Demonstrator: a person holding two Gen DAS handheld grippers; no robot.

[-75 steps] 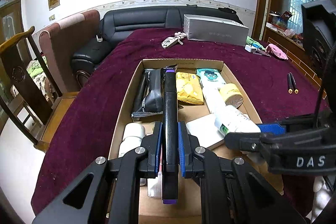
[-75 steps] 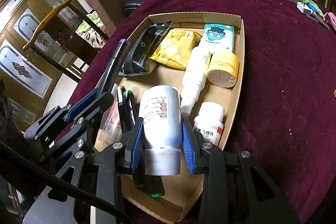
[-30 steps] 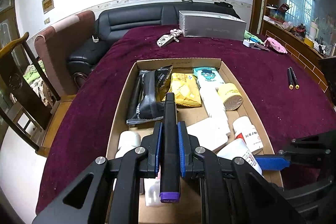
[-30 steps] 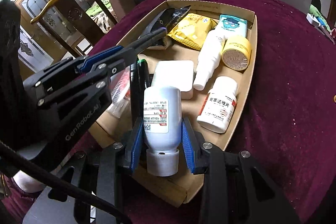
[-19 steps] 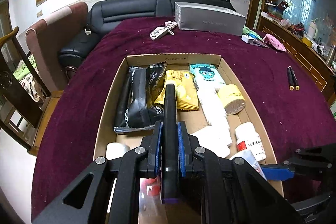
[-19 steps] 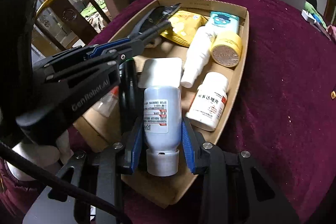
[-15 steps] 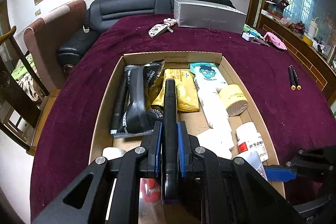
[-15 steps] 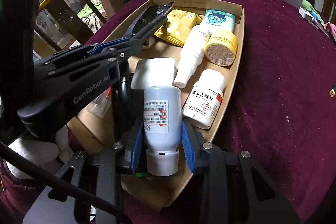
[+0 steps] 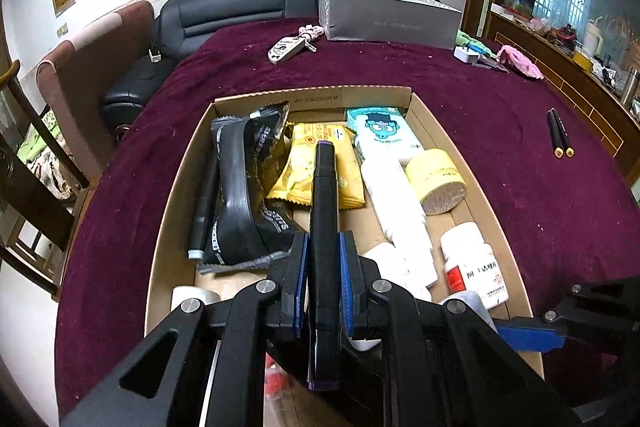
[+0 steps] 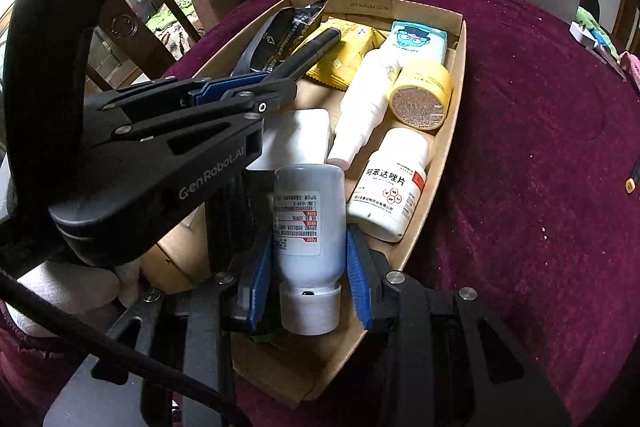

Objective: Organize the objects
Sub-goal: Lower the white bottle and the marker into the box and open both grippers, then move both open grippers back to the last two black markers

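My left gripper [image 9: 323,259] is shut on a black marker with purple ends [image 9: 325,211], held above the cardboard box [image 9: 436,135], pointing at the yellow packet [image 9: 304,167]. My right gripper [image 10: 307,259] is shut on a white plastic bottle with a printed label [image 10: 308,215], cap toward the camera, over the box's near end [image 10: 444,183]. The left gripper [image 10: 240,87] and its marker [image 10: 316,47] cross the right wrist view. The box holds a black packet [image 9: 240,195], a white spray bottle [image 9: 396,203], a yellow jar [image 9: 440,179], a pill bottle [image 9: 472,267] and a tissue pack [image 9: 380,135].
The box sits on a maroon cloth [image 9: 520,147]. Two black pens [image 9: 558,137] lie at the right. A grey long box [image 9: 388,19] and keys [image 9: 292,45] lie at the far end. A sofa [image 9: 224,15] and chairs [image 9: 80,67] stand beyond the left edge.
Both grippers have kept their grip. The left gripper has carried the marker forward over the packets. The right gripper with the bottle has drawn back slightly toward the box's near end.
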